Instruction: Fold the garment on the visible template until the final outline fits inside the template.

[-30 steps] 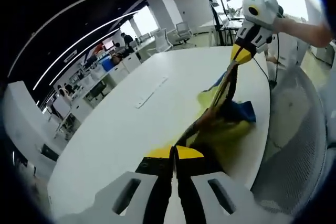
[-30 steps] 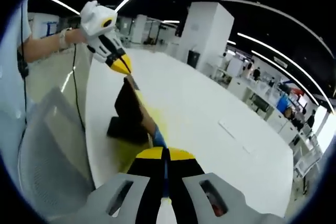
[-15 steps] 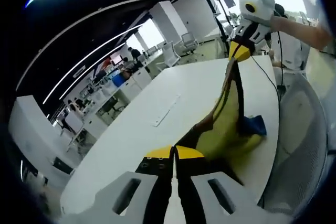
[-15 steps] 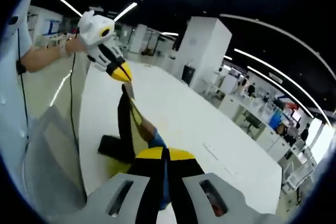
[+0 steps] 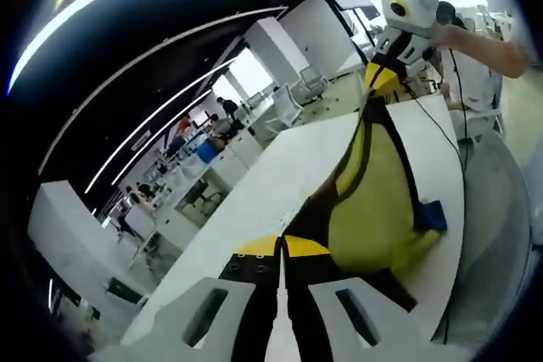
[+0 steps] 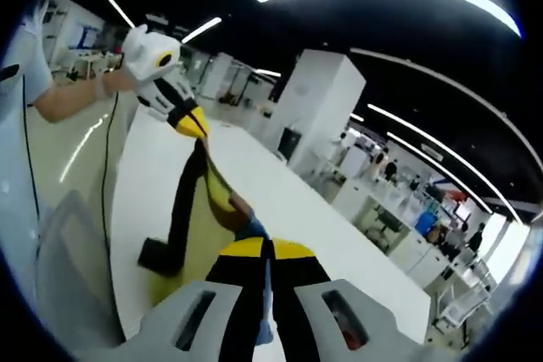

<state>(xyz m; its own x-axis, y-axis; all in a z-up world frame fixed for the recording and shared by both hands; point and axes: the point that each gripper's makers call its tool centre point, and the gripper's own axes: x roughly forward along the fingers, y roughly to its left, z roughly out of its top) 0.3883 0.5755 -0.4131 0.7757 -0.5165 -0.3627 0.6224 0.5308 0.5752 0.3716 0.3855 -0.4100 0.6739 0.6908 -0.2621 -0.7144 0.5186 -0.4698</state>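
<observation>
Garment (image 5: 373, 201), yellow with black bands and a bit of blue at its low end, hangs stretched in the air between the two grippers, its bottom trailing onto the white surface (image 5: 280, 167) near the edge. In the left gripper view the left gripper (image 5: 281, 247) has its jaws closed on one end of the cloth at the near bottom, while the right gripper (image 5: 383, 80) comes in at the far right, pinching the other end high up. The right gripper view shows the same hold from the other side: the right gripper's own jaws are shut on cloth, with the fabric running up to the left gripper held aloft at the far left, and a black end (image 6: 161, 256) drooping to the surface. I cannot make out any template from these views. The step in hand looks like the lift and shake-out that comes ahead of folding, so the task seems at an early stage. Next, the move probably calls for lowering both ends together, keeping the top edge taut, so the cloth lays flat on the surface before any fold is made.
</observation>
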